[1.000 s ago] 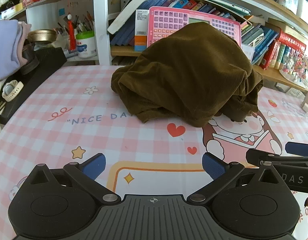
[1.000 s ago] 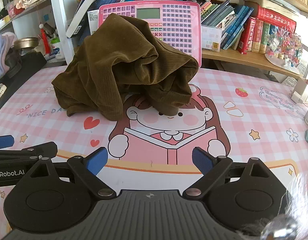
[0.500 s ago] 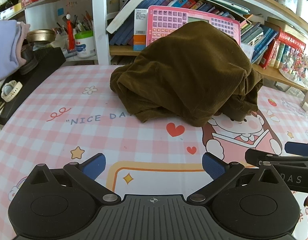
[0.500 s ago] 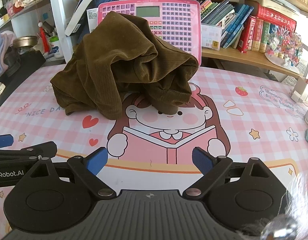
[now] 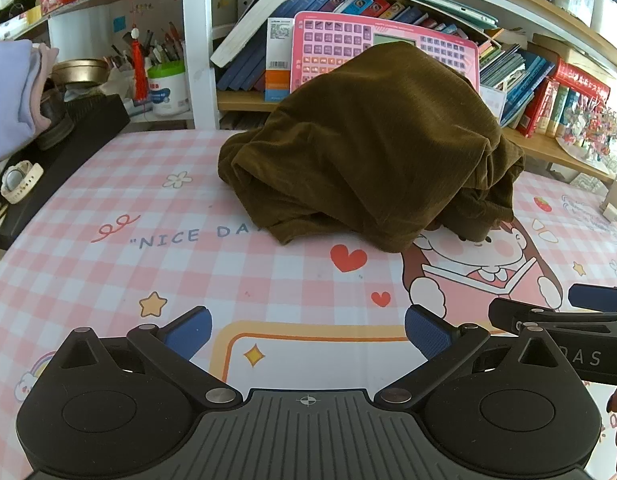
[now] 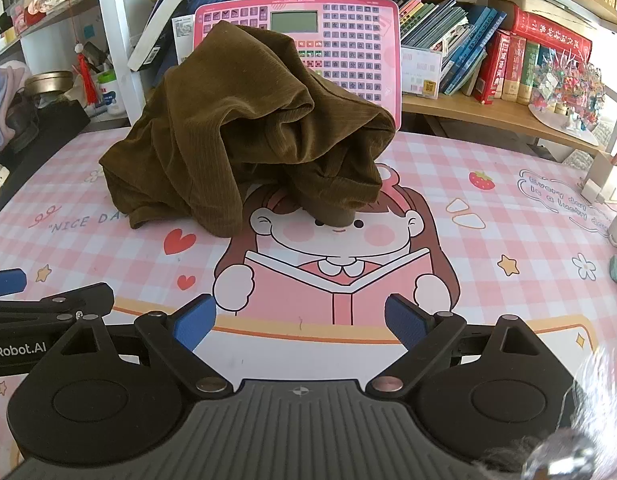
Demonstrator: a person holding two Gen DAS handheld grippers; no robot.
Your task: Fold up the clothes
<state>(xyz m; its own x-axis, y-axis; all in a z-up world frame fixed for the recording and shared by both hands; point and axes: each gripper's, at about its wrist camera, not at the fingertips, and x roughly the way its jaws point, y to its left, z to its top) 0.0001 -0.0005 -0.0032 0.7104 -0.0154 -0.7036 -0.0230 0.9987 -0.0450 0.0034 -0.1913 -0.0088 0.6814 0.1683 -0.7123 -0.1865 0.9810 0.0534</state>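
Left wrist | left tool (image 5: 306, 330) low over tablecloth (image 5: 108, 264), fingers apart | right tool (image 6: 300, 316) alongside, apart | brown garment (image 5: 368, 148) untouched

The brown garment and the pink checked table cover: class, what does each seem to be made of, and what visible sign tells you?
Brown garment: likely fine corduroy or ribbed knit, matte; narrow parallel ribs and soft, slumping folds.
Table cover: probably printed vinyl or oilcloth; it lies smooth and flat with a crisp cartoon print and slight sheen.
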